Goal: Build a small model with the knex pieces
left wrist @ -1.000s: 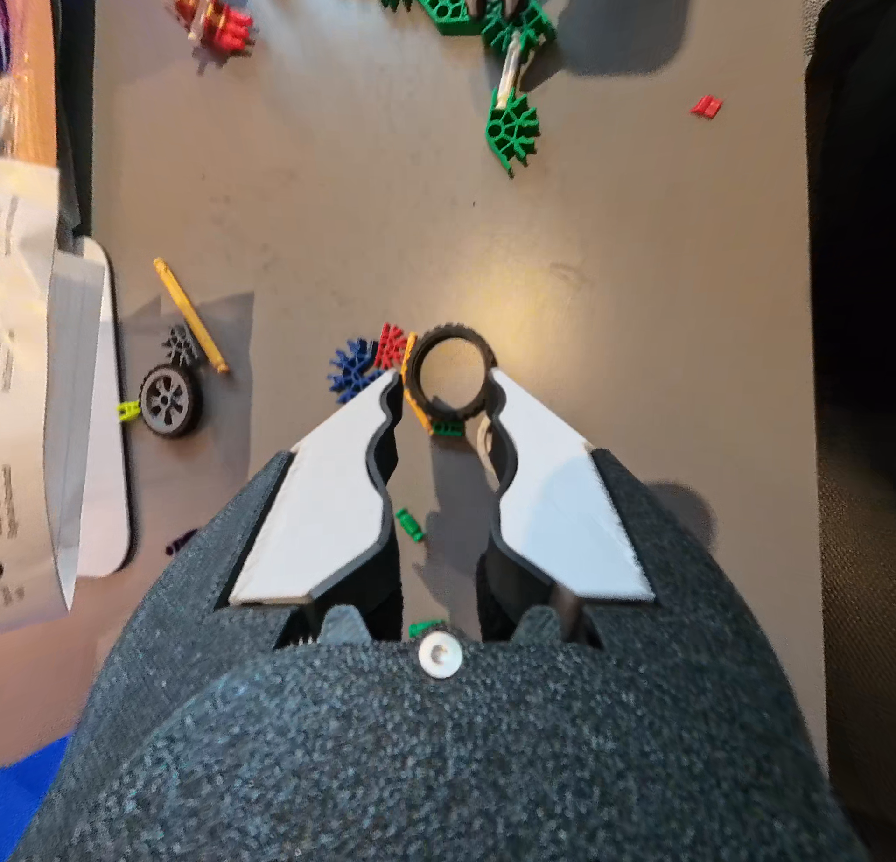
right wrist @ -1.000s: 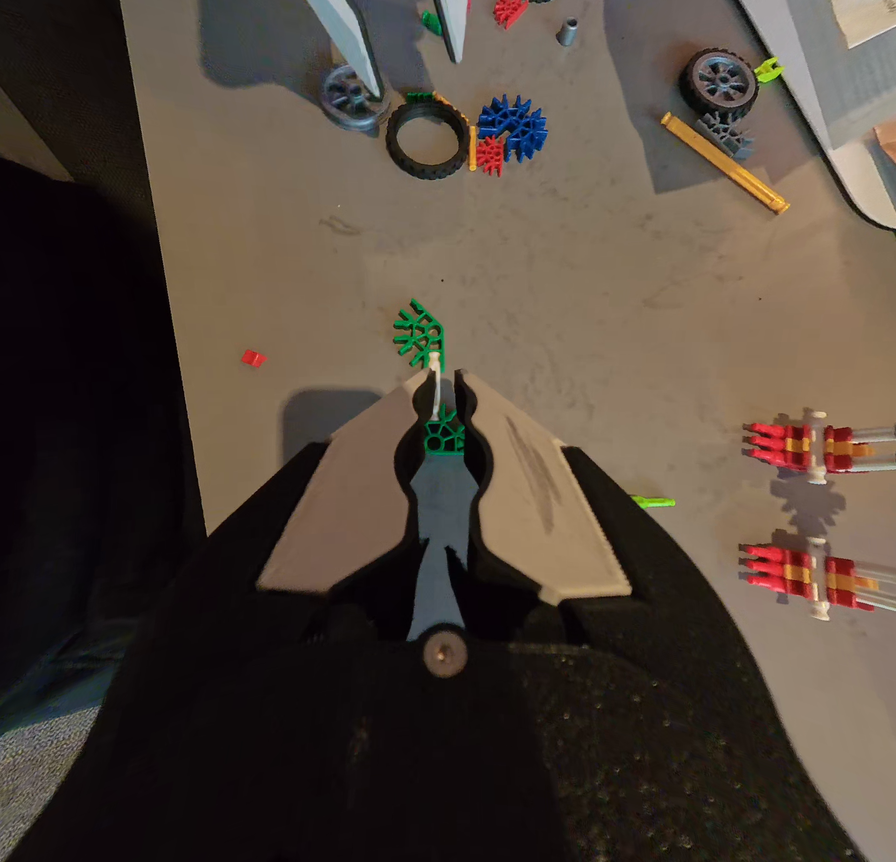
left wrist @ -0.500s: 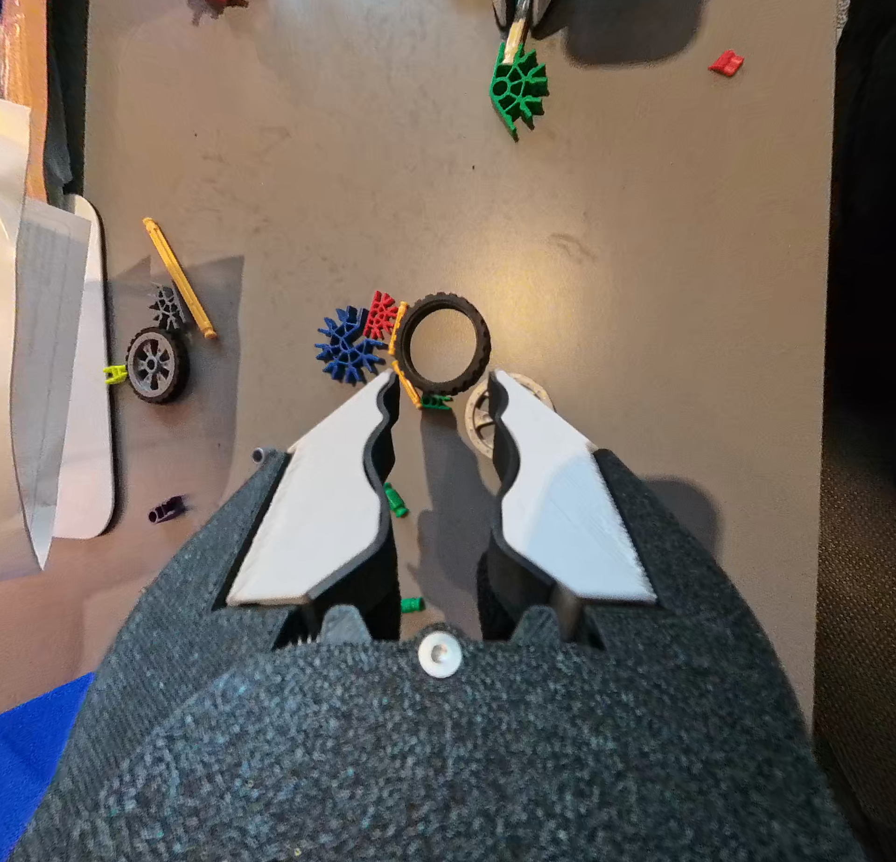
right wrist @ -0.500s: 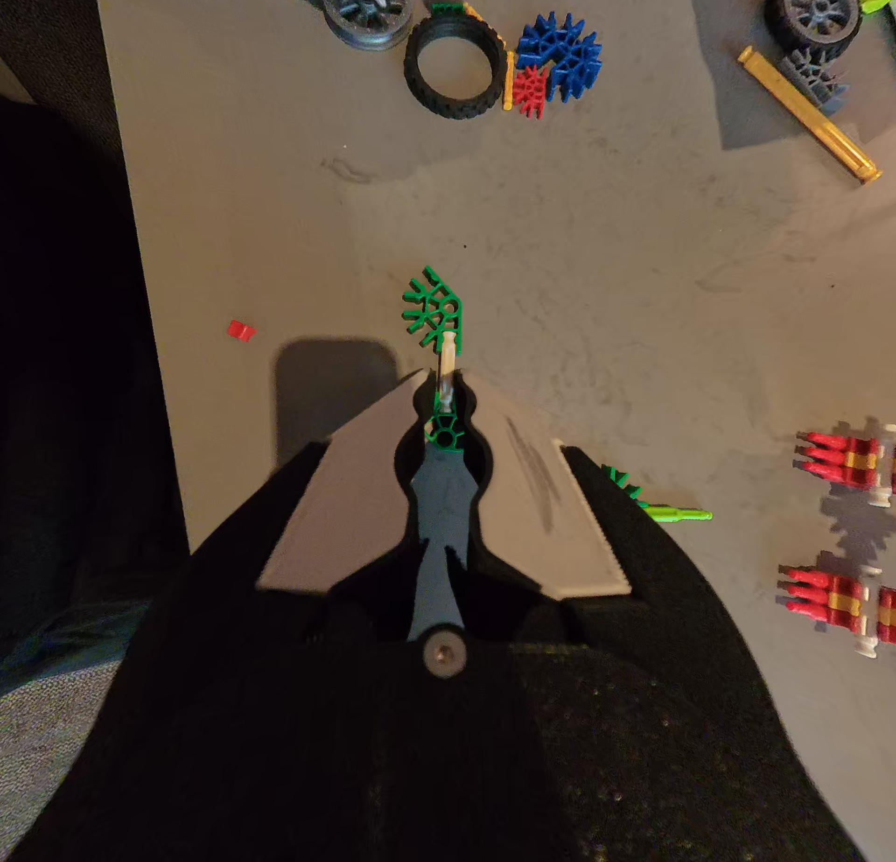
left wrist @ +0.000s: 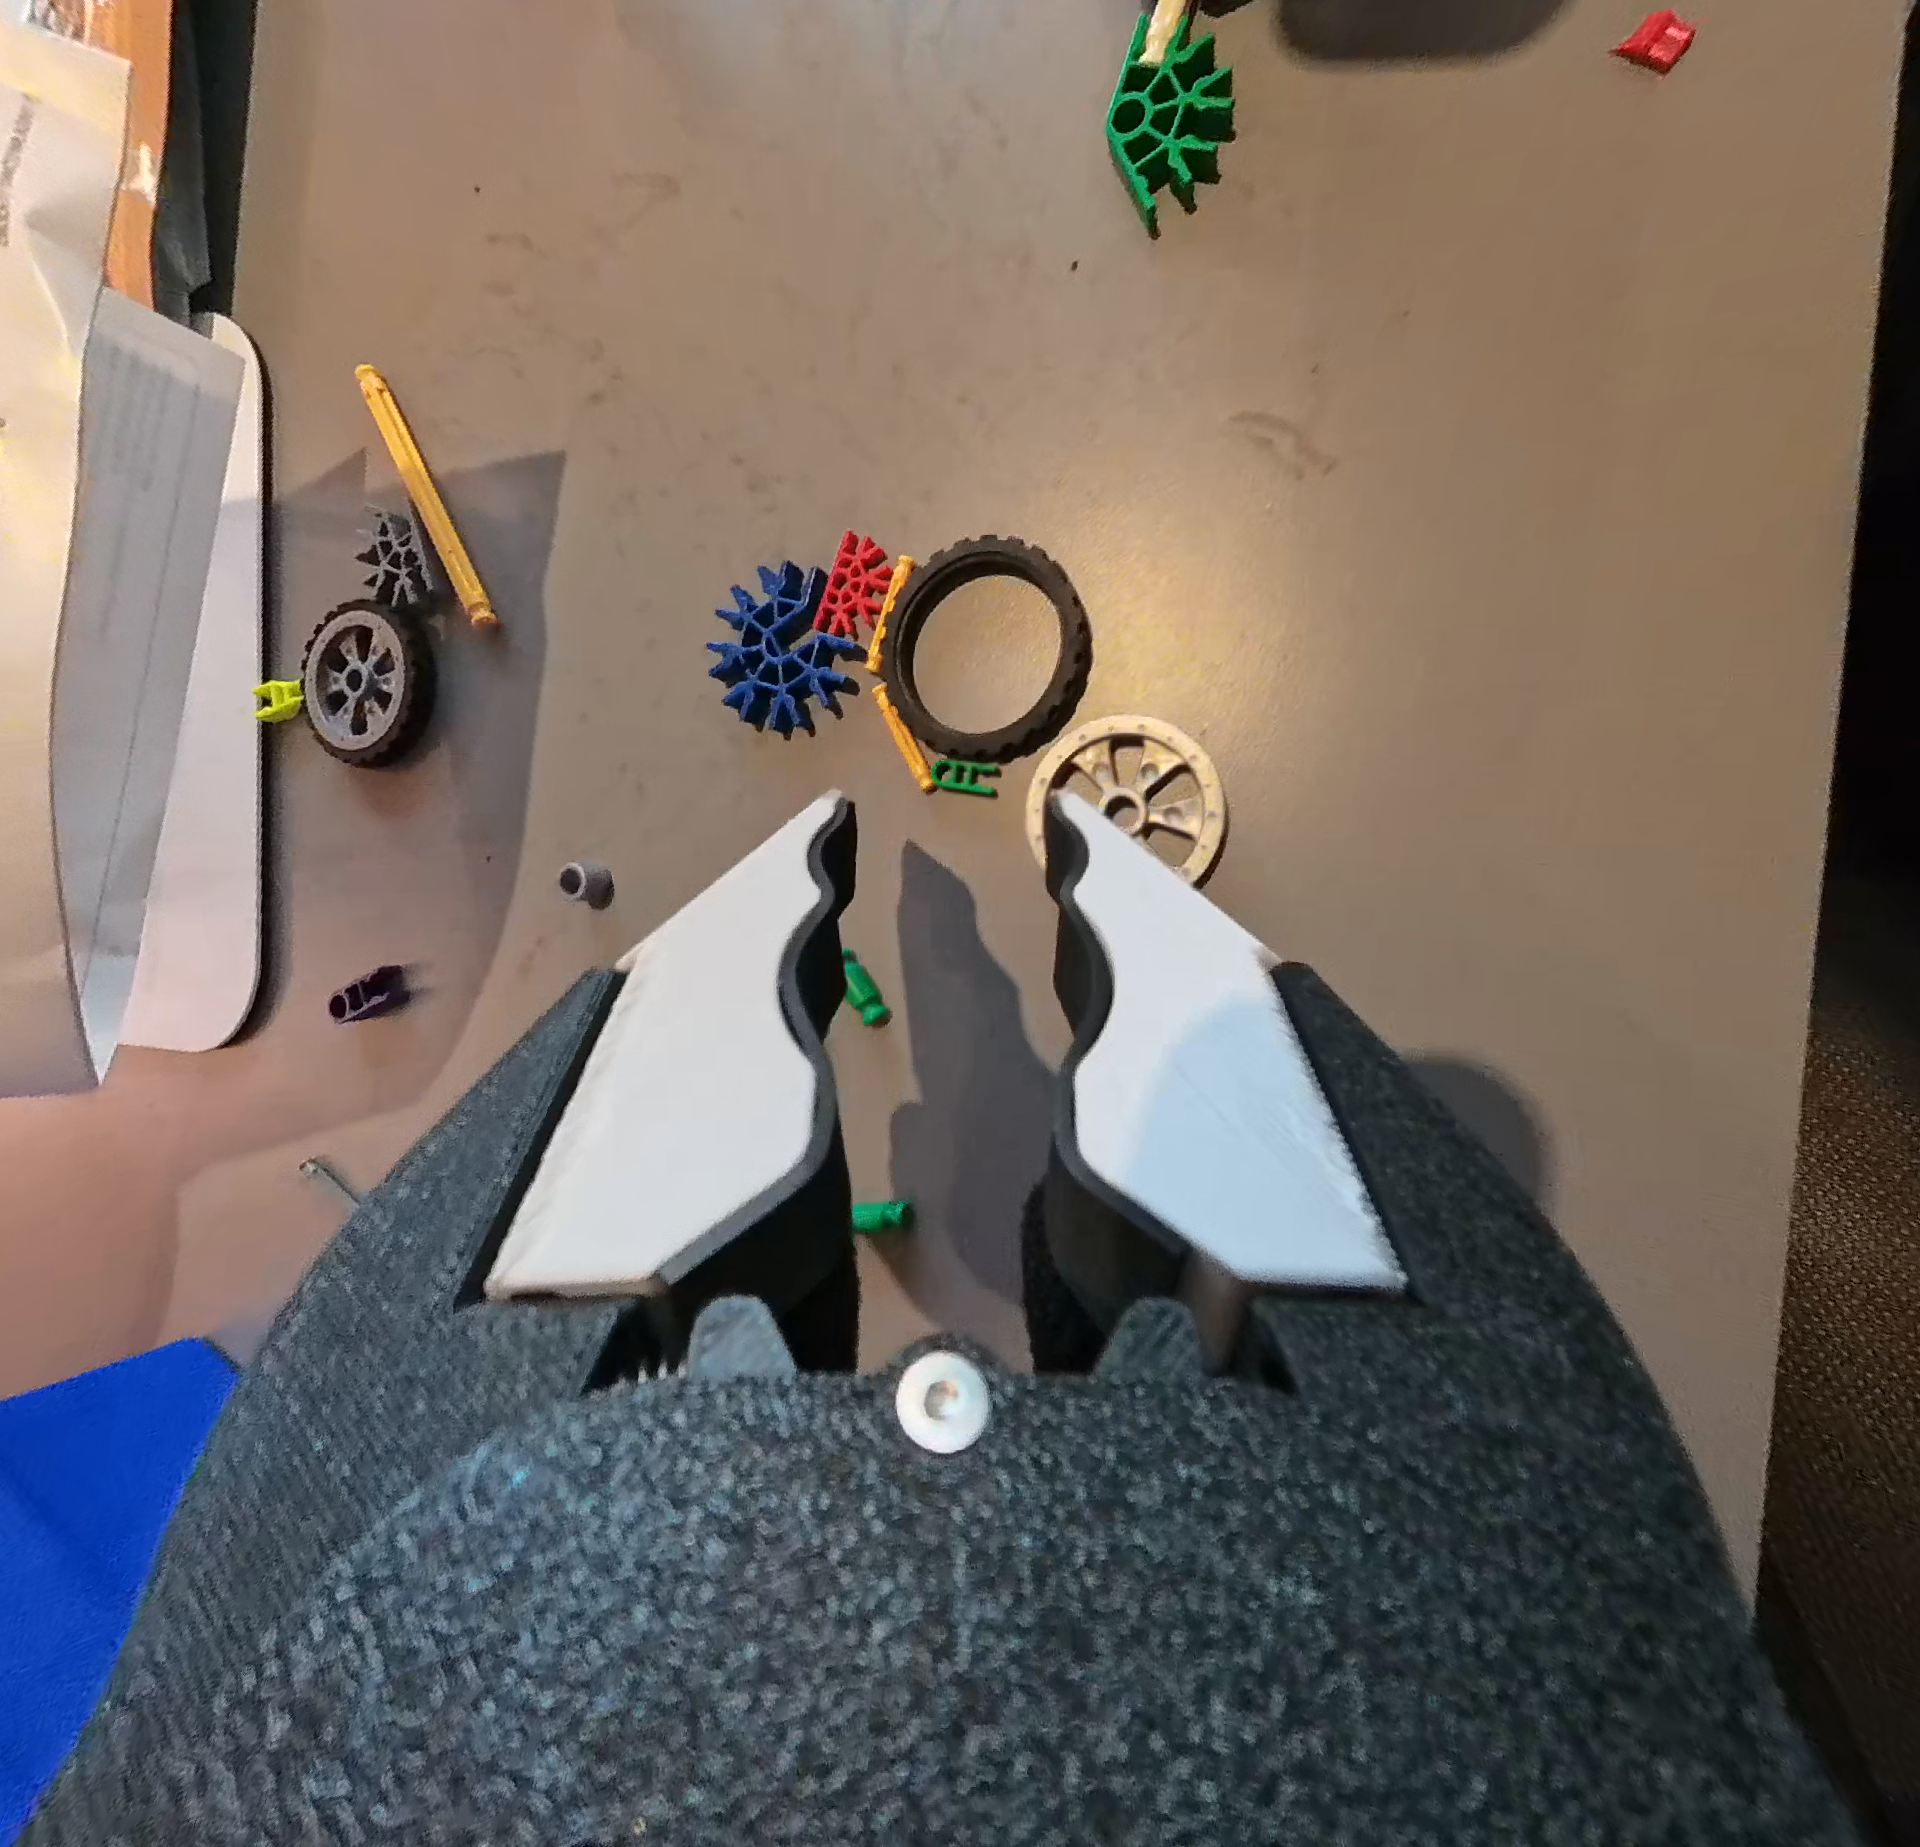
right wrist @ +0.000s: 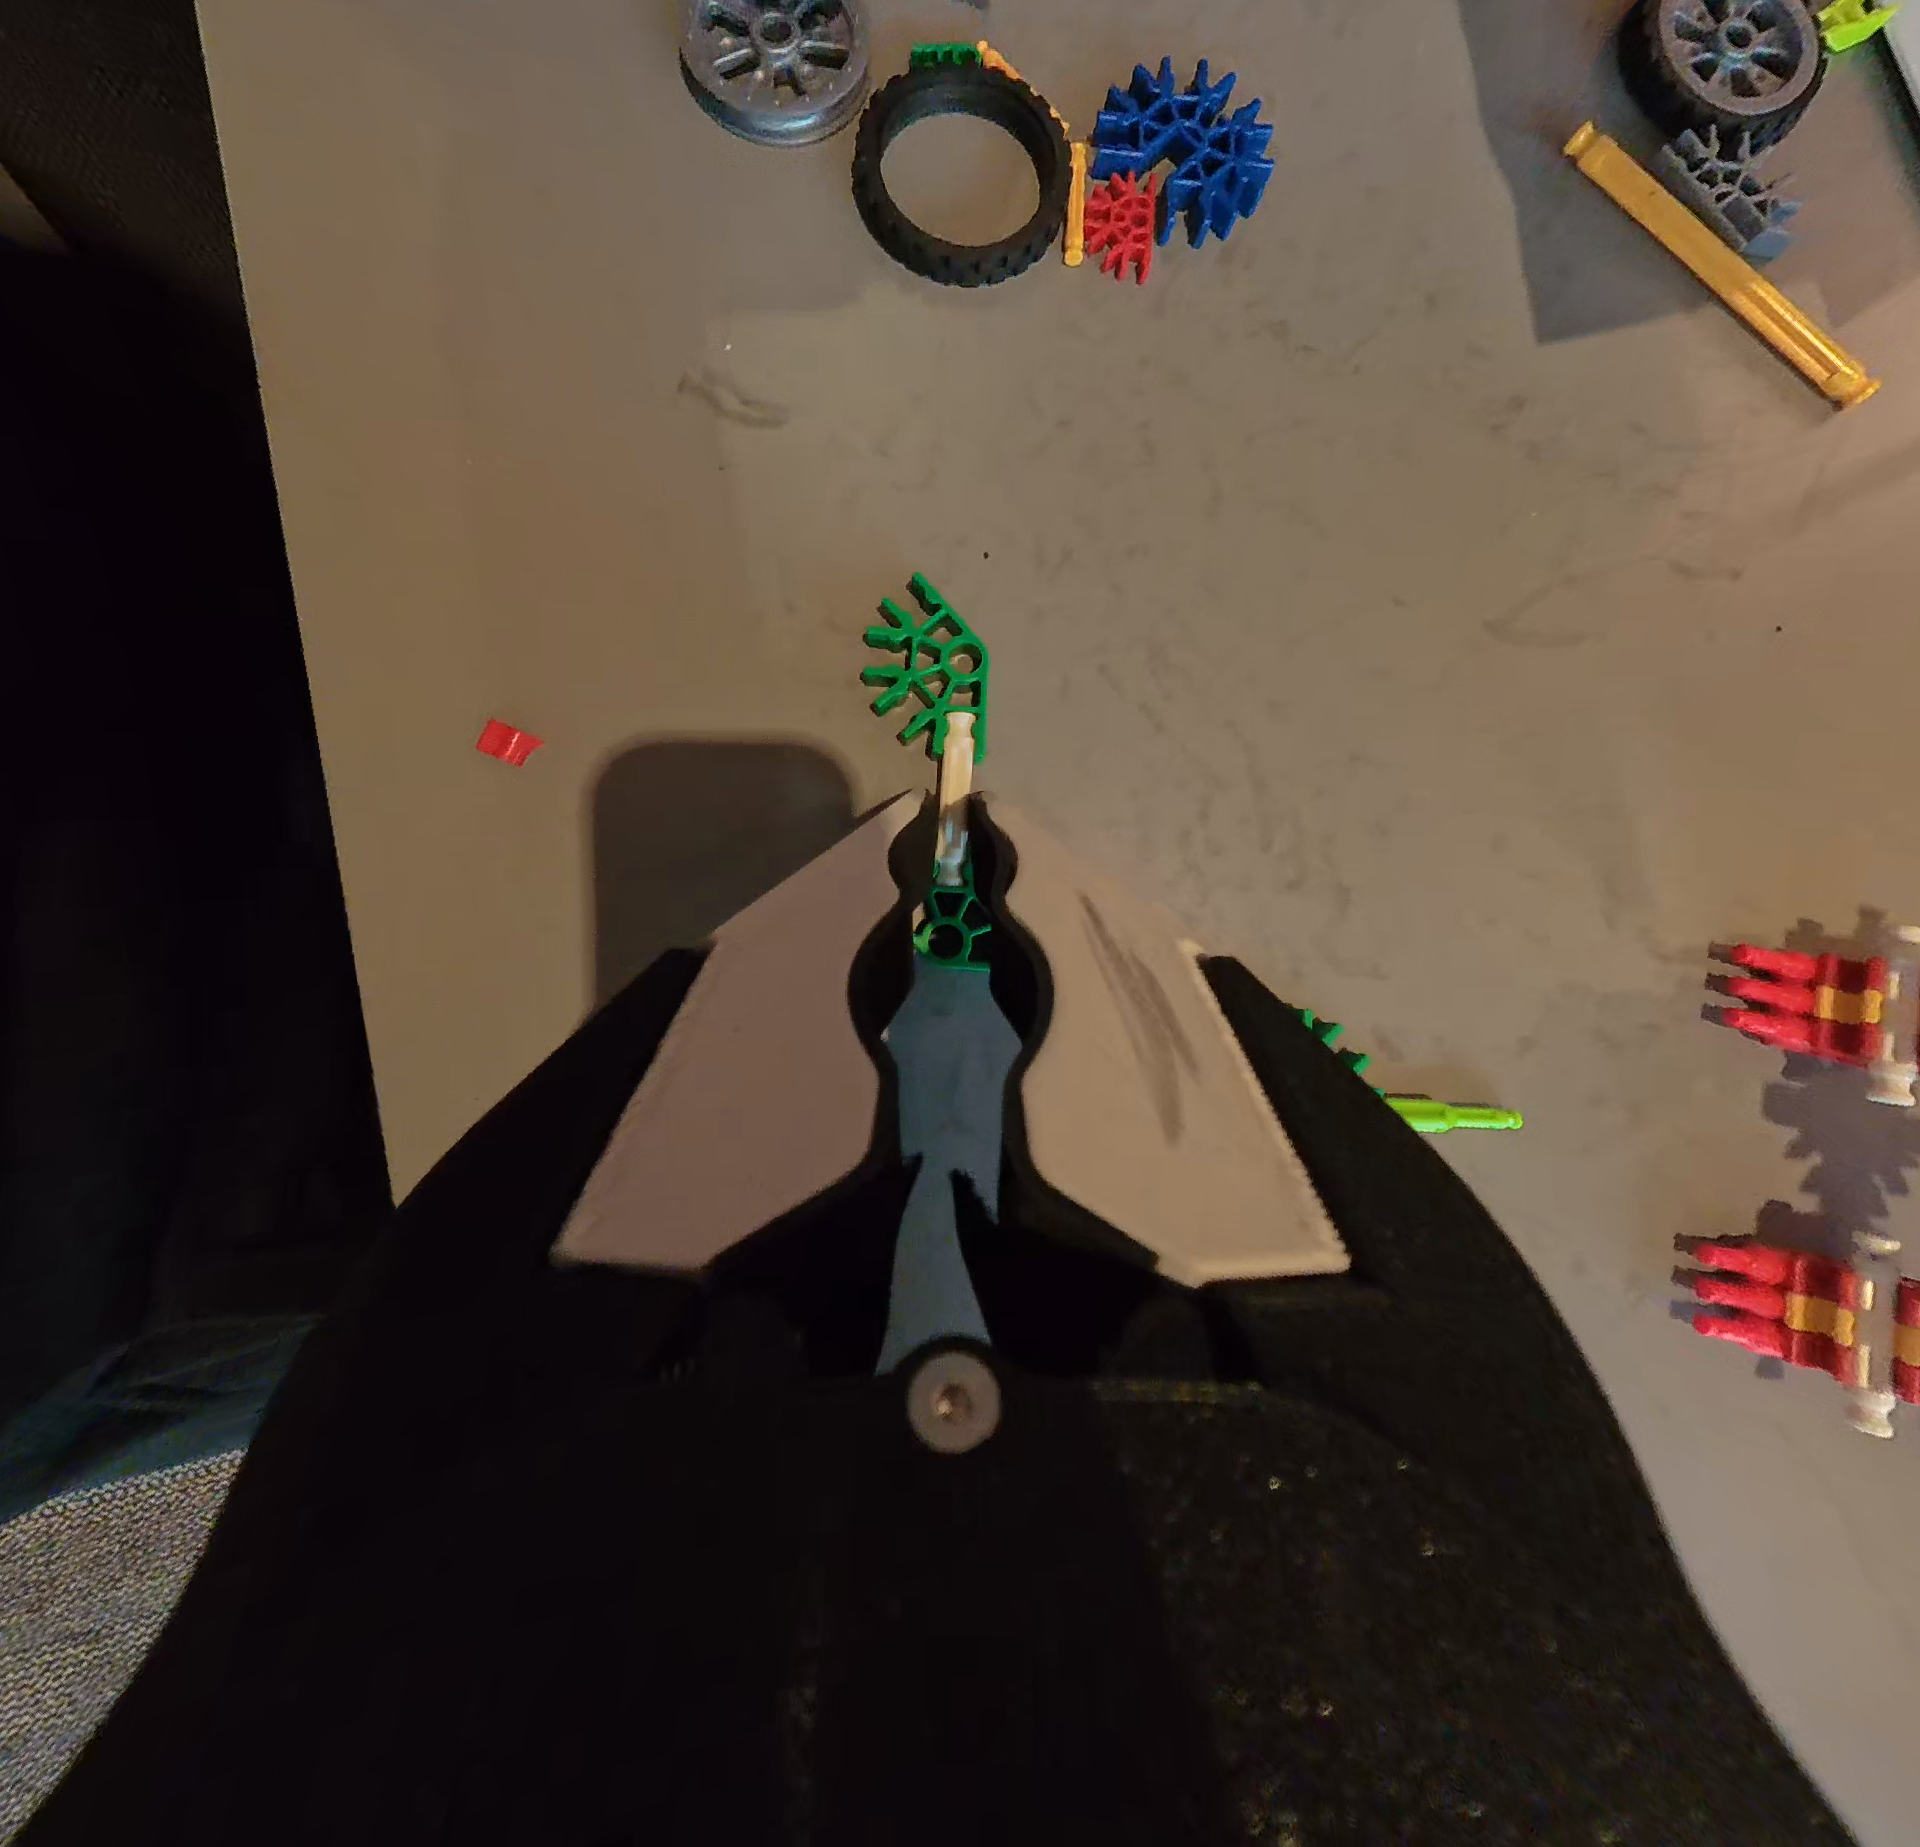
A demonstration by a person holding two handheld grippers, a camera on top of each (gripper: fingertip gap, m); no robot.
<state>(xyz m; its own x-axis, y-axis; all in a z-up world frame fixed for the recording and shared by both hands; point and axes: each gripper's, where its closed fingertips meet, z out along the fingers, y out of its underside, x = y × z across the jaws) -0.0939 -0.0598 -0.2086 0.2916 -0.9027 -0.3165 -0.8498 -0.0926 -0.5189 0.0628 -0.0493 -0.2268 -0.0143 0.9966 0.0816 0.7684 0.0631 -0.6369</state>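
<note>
A short white plastic rod (right wrist: 957, 771) joining two green fan-shaped connectors is clamped between the right gripper (right wrist: 943, 810) fingers, lifted off the grey table (right wrist: 1299, 571), while the left gripper (left wrist: 948, 821), jaws apart and empty, is held just beside a black rubber tyre ring (left wrist: 992, 649).

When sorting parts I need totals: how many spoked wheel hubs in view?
2: a bare hub beside the left gripper; a tyred hub near the yellow rod. More may hide under the grippers.
</note>
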